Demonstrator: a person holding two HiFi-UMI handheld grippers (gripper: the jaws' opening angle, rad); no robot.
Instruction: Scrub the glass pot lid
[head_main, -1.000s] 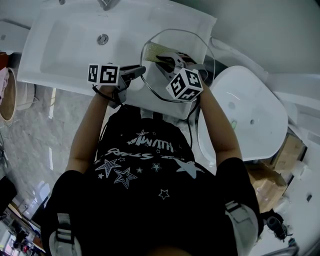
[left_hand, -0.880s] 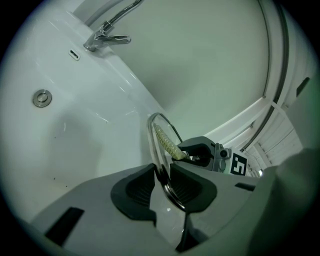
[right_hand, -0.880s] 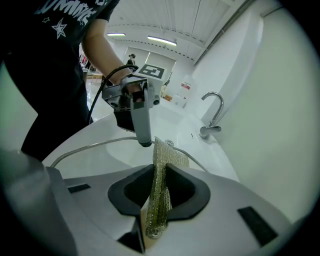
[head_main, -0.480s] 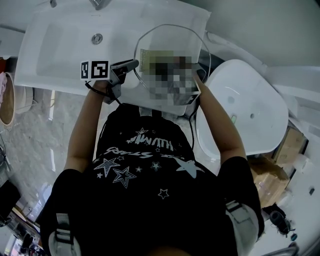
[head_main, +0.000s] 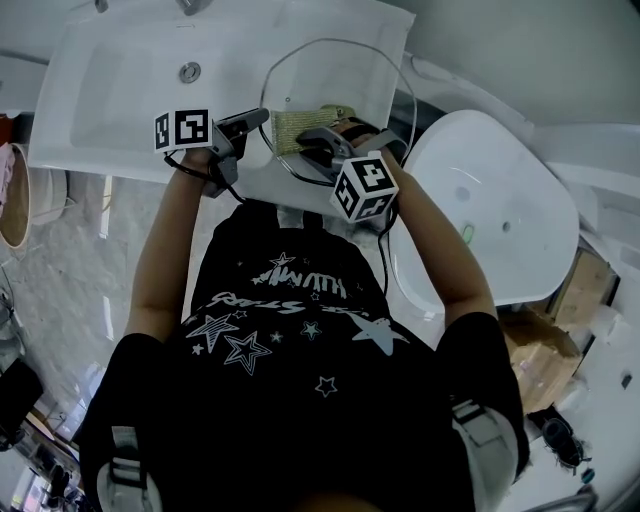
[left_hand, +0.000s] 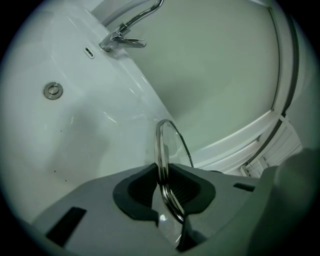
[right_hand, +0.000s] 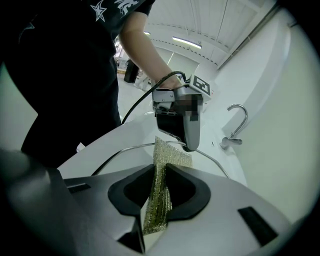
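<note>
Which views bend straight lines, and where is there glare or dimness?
Left gripper view: fisheye with dark corners, the basin bowed, a glint on the glass lid. Right gripper view: fisheye, ceiling lights glare, scouring pad sharp. Head view: dim; the lid shows mainly by its rim.

Dim, cool light – gripper views rounded, dark-cornered; ceiling strip lights glare overhead.
</note>
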